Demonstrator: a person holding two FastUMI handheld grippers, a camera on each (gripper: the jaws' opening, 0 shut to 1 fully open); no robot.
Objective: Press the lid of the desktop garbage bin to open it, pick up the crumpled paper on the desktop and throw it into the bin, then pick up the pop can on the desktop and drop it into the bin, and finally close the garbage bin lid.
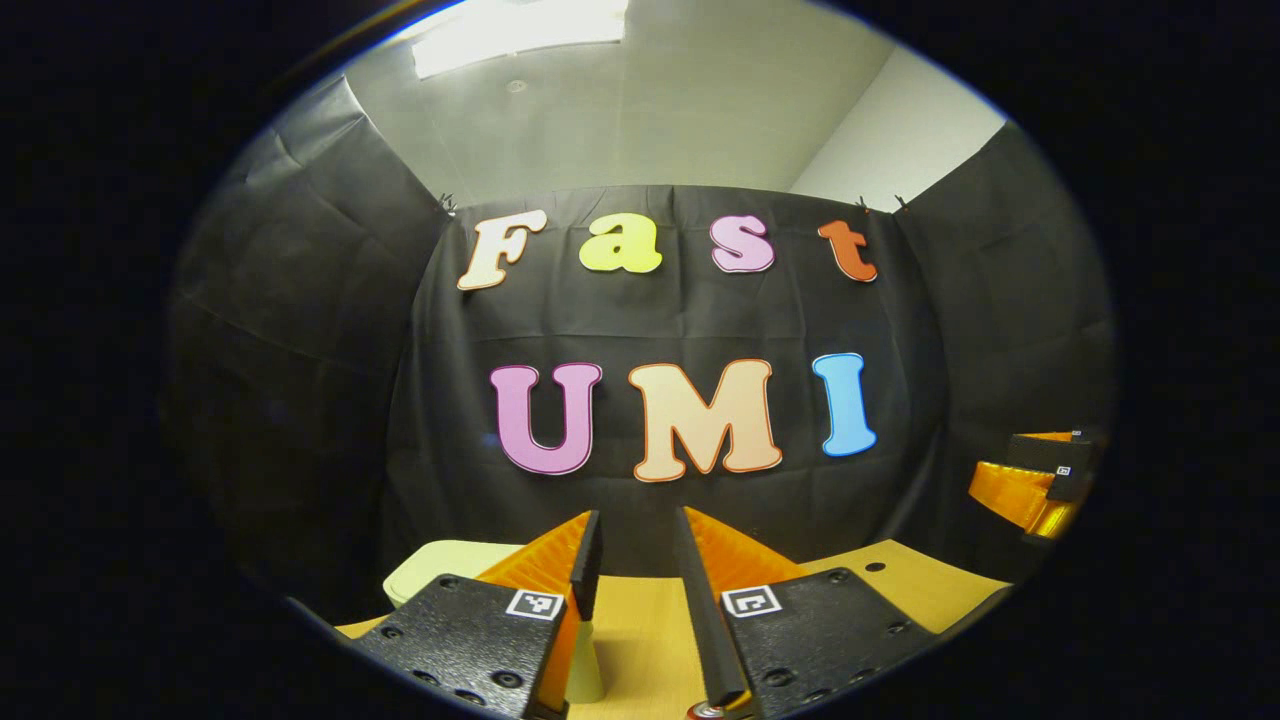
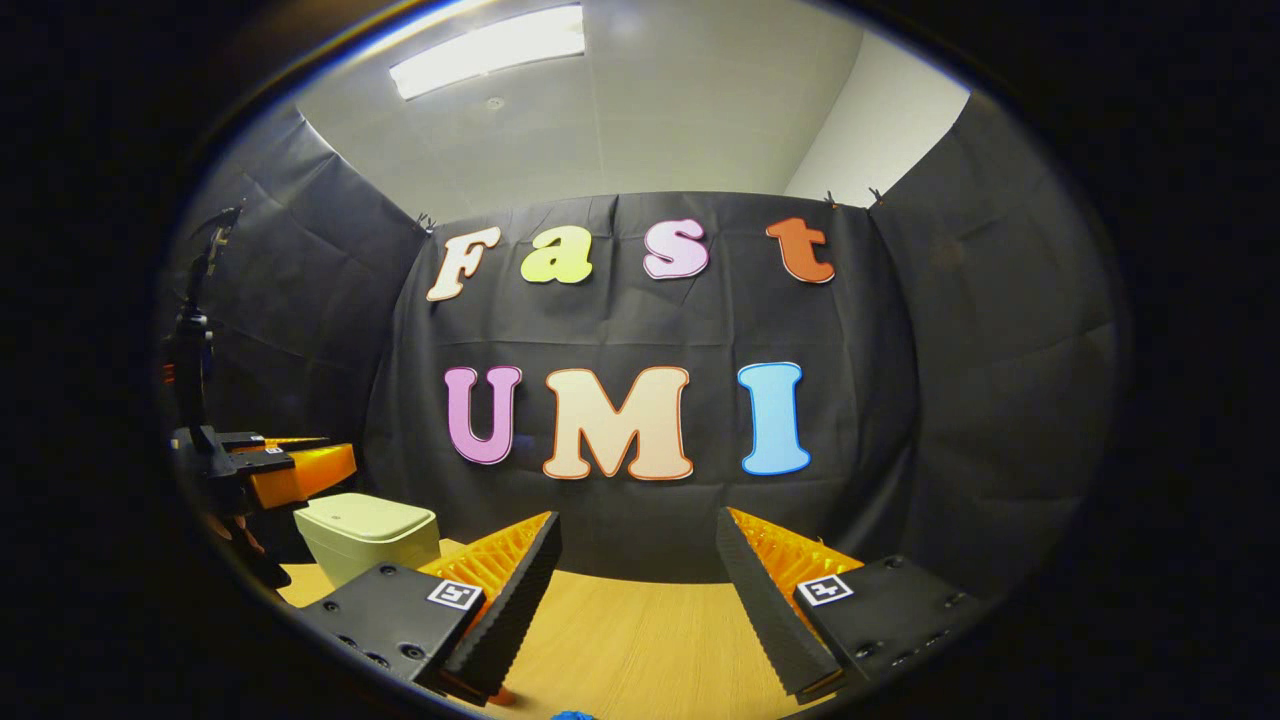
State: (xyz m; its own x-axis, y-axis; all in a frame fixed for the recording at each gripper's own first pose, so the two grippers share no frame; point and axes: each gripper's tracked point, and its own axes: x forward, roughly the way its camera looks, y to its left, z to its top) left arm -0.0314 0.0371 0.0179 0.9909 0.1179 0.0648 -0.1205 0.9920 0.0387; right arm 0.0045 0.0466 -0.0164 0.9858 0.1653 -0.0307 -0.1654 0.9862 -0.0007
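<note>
Left gripper view: I see the garbage bin at the lower left, standing on the wooden tabletop toward its far left edge, lid down, partly hidden behind my left finger. The left gripper sits raised above the tabletop and looks level at the booth wall; its jaws are spread with a narrow gap between them and grip nothing. At the bottom edge, just between the fingertips, I see a small red and silver rim, possibly the top of the pop can; I cannot tell for certain. At the far right edge, the right gripper is visible, held in the air beside the side wall.

Right gripper view: at the far left I see the left gripper, hovering just above and behind the garbage bin. The bin rests near the far left corner of the tabletop with its lid shut. The right gripper is at centre, jaws spread wide and empty. A small blue object shows at the bottom edge; I cannot identify it.
</note>
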